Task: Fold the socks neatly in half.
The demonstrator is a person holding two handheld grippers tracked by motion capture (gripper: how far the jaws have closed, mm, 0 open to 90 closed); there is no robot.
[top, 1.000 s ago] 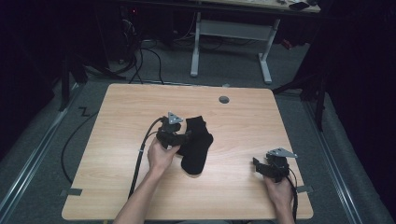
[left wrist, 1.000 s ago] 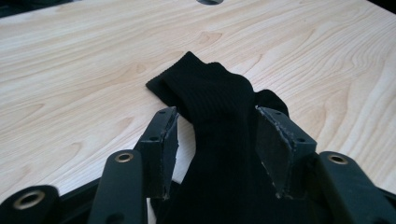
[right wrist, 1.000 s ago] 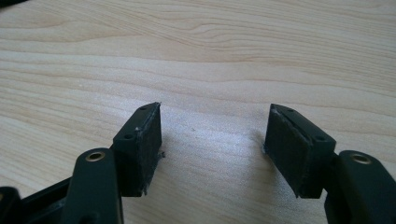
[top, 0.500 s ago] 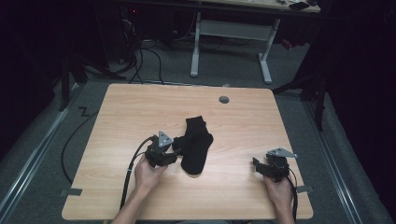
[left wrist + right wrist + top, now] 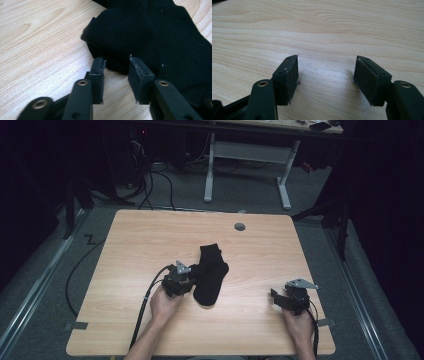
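High view: I see the black sock (image 5: 210, 274) lying flat near the middle of the wooden counter (image 5: 130, 245), its cuff toward twelve o'clock and its toe end toward six. My left gripper (image 5: 187, 279) sits at the sock's nine o'clock edge, touching the cloth, with the person's left hand (image 5: 165, 302) wrapped around its body and a black cable (image 5: 145, 305) trailing back toward six o'clock. My right gripper (image 5: 280, 299) rests well apart from the sock, out toward four o'clock near the counter's front right corner, held by the right hand (image 5: 300, 327). A small round grey grommet (image 5: 240, 226) sits in the counter toward twelve o'clock.

In the left gripper view, the jaws have just been closing, and a fold at the sock's (image 5: 150, 37) edge lies between them. The pads (image 5: 100, 72) stand narrowly apart and I cannot see them pressing the cloth yet; bare wood shows in the gap below the fold, so I read them as released, not yet clenched.

In the right gripper view, the jaws stand wide apart over bare wood (image 5: 324, 30), released, with nothing between the pads (image 5: 289, 77).
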